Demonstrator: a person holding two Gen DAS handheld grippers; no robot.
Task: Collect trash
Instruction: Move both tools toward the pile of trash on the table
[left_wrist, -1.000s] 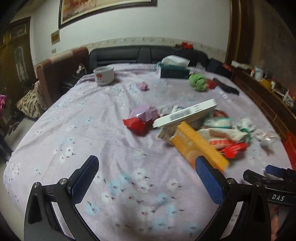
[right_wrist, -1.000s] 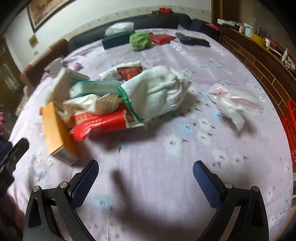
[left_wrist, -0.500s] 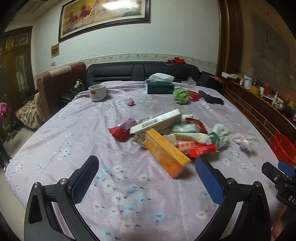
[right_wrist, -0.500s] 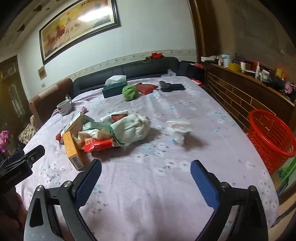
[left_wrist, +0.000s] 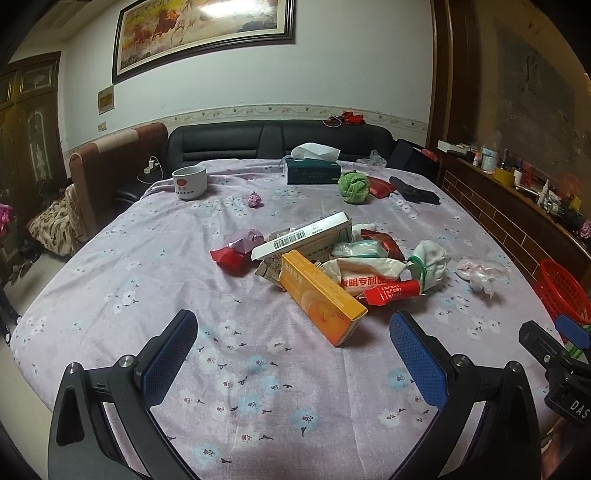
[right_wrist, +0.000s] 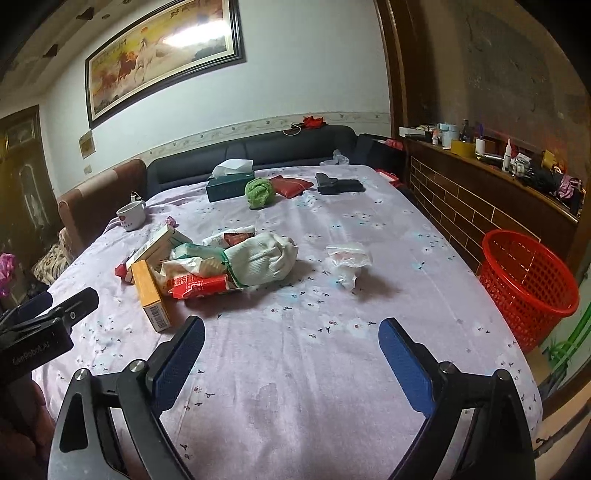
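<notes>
— Two grippers, both ours, and neither has hold of anything. Our left gripper (left_wrist: 293, 354) has its blue pads spread wide over bare cloth; our right gripper (right_wrist: 291, 354) is spread just as wide, with only the flowered tablecloth (right_wrist: 295, 398) between its pads.

— Where do we see the trash?

— In the left wrist view the heap sits near the centre of the table, at about one o'clock from our left gripper. We make out an orange box (left_wrist: 321, 297) at its near edge, a white box with a barcode (left_wrist: 303, 236) lying across the top, a red packet (left_wrist: 391, 291), a white glove with a green cuff (left_wrist: 430, 264), and a red wrapper (left_wrist: 229, 256) at the heap's nine o'clock.

— And apart from the heap?

— A crumpled clear bag (right_wrist: 347, 264) lies by itself, at three o'clock from the heap in the right wrist view and at twelve o'clock from our right gripper. The red basket (right_wrist: 528, 280) stands off the table's edge at about two o'clock from it.

— Farther back?

— A white mug (left_wrist: 189, 181) at eleven o'clock, a tissue box (left_wrist: 314, 171) and a green ball (left_wrist: 353, 187) near twelve.
</notes>
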